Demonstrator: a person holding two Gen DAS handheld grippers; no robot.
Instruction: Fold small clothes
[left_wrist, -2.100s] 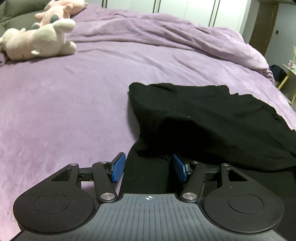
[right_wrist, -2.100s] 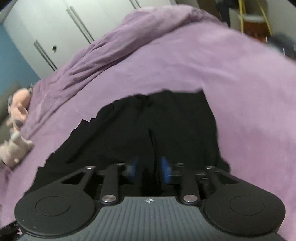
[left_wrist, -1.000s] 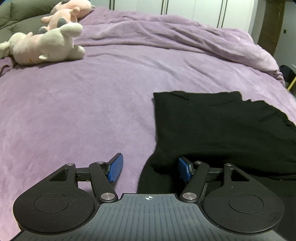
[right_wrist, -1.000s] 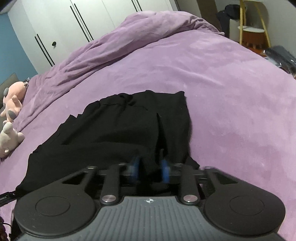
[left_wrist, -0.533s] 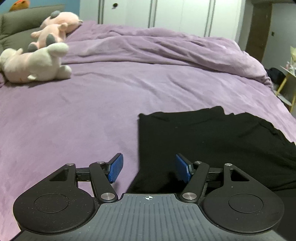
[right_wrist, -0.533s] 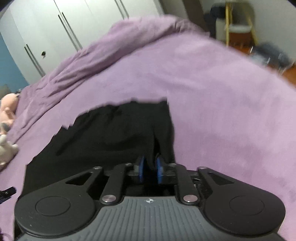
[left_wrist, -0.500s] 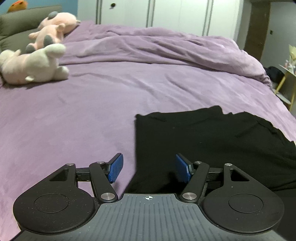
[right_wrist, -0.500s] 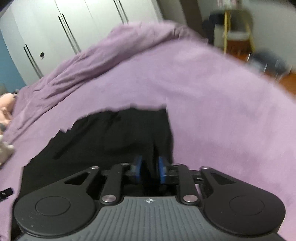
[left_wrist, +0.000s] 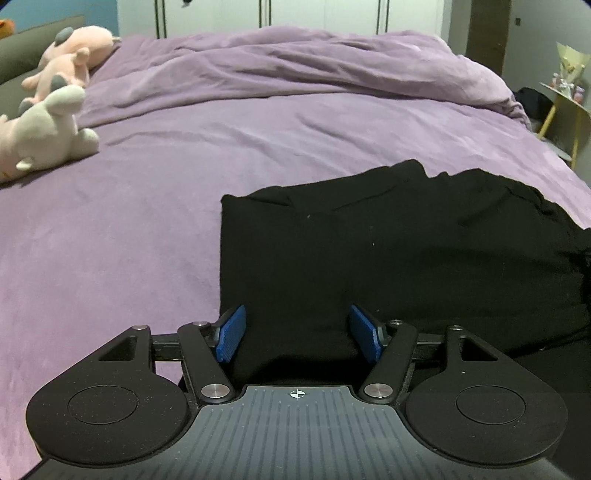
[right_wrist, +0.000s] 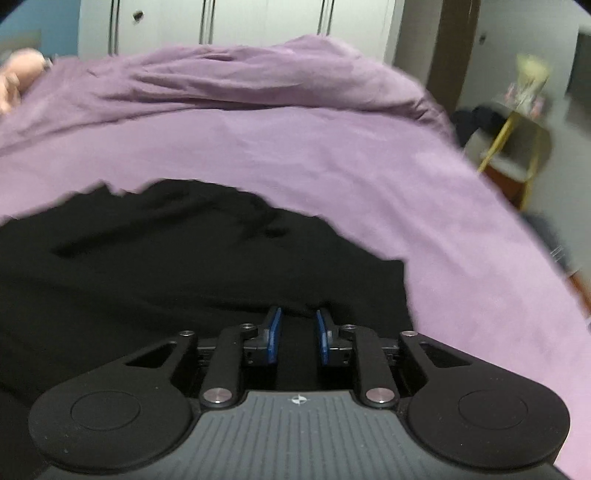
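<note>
Black garment (left_wrist: 388, 251) lies folded flat on the bed (left_wrist: 147, 206). My left tool (left_wrist: 297, 334) is released, straddling its edge; right tool (right_wrist: 297, 334) part-open, grip unclear.

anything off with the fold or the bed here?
Mostly fine. The black garment lies folded on the purple bedspread, left edge straight, but its far edge is ragged and uneven. Nothing looks spilled or damaged.
</note>
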